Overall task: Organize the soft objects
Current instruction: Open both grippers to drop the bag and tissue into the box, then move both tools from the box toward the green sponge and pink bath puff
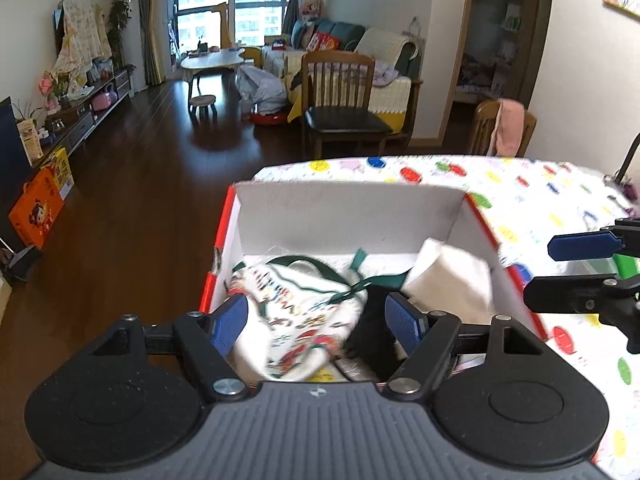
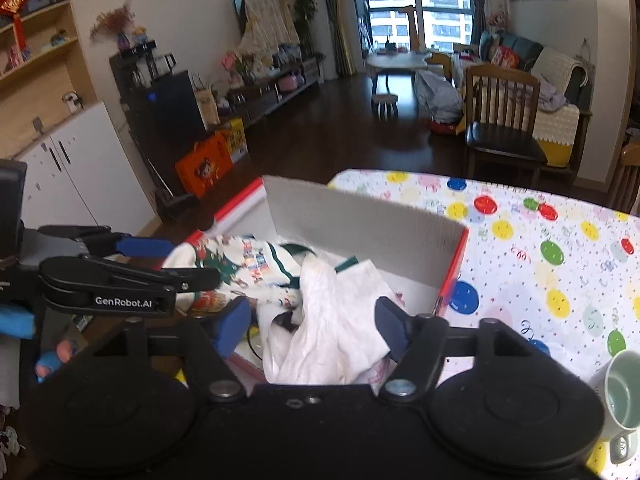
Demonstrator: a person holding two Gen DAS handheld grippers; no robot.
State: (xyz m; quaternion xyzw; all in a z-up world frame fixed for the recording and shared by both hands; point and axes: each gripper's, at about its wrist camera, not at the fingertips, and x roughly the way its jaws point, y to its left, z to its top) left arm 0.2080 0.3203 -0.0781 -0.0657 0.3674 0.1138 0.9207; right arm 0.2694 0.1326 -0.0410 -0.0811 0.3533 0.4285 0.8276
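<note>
Clothes lie bundled in an open box [image 1: 352,216] with white inner walls and red edges, which stands on the tabletop [image 1: 540,196] under a cloth printed with coloured balloons; the box holds a white printed garment [image 1: 296,312] with green trim, a plain white garment [image 2: 328,320] and a dark piece [image 1: 372,328] between them; the left hand-held gripper [image 1: 316,322] hangs over the near side of the box with its blue pads spread wide, the printed garment and the dark piece below the gap, neither pad pressing on them; the right hand-held gripper [image 2: 314,326] likewise stands wide open above the plain white garment, gripping nothing; both garments are crumpled, so no clear long axis shows; a pale green mug [image 2: 622,390] stands on the tabletop, right of the right hand-held gripper
</note>
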